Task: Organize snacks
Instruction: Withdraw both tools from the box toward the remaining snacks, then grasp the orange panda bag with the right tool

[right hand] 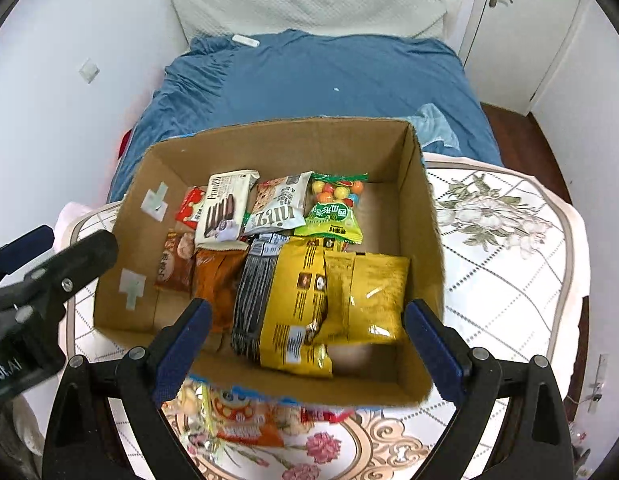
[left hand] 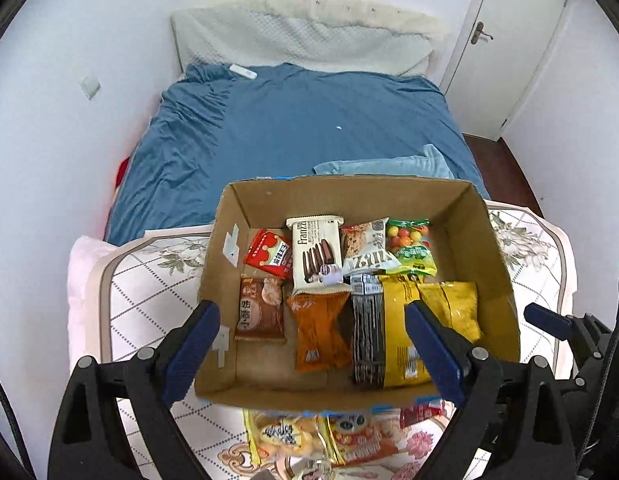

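holding snack packets, the cardboard box sits below both spread, empty jaws.

Cardboard box of snack packets, yellow bag foremost, open tongs above

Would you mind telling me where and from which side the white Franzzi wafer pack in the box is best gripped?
Probably from straight above, across its long side edges near the middle. The Franzzi pack lies flat in the cardboard box, long axis running front to back, overlapping the orange packet. The box walls block a sideways approach. Its crimped ends are thin and likely to slip. Either open claw would do.
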Available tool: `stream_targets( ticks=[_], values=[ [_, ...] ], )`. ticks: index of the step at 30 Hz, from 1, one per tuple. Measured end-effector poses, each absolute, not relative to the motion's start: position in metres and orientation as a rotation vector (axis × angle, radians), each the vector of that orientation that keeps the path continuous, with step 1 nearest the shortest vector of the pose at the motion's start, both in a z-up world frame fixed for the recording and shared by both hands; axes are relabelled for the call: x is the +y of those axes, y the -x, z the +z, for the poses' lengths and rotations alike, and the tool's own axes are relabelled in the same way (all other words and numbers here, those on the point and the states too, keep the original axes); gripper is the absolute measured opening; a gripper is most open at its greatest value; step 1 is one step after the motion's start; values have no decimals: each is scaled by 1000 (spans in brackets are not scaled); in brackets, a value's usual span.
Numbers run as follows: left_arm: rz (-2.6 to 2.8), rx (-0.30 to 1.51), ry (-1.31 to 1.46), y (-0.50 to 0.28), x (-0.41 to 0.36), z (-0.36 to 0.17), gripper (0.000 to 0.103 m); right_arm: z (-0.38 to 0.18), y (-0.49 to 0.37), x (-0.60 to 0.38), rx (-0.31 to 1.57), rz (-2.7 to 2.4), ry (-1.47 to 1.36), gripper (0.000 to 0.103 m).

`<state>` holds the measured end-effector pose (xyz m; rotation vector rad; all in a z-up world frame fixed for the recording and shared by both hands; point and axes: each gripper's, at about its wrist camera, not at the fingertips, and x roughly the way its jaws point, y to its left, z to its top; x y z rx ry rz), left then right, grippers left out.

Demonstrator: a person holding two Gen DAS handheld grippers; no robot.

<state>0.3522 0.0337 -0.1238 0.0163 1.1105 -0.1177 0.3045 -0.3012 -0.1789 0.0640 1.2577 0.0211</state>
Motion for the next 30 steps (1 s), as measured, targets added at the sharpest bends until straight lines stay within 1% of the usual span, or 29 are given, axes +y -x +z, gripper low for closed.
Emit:
stream_targets(
  ticks=[6,9,11,14,18,23,30],
  values=[
    [-110,1077,14,-317,41,-107,95,-163,-273,-301,1251,46,-90,99],
    [-88,1063,34,-296,50,-104,95,-166,-254,-301,1268,71,-109,99],
    [-71,1075,48,-282,57,-111,95,-175,-238,-301,1297,87,-121,99],
    [-55,1121,69,-265,65,-131,95,-199,-221,-297,1357,112,-141,99],
    [-18,1217,95,-242,76,-176,95,-243,-208,-288,1446,144,-183,99],
    [59,1324,133,-221,95,-232,95,-288,-204,-268,1504,163,-174,99],
    [114,1393,169,-202,115,-266,95,-341,-211,-234,1581,177,-120,98]
  ],
)
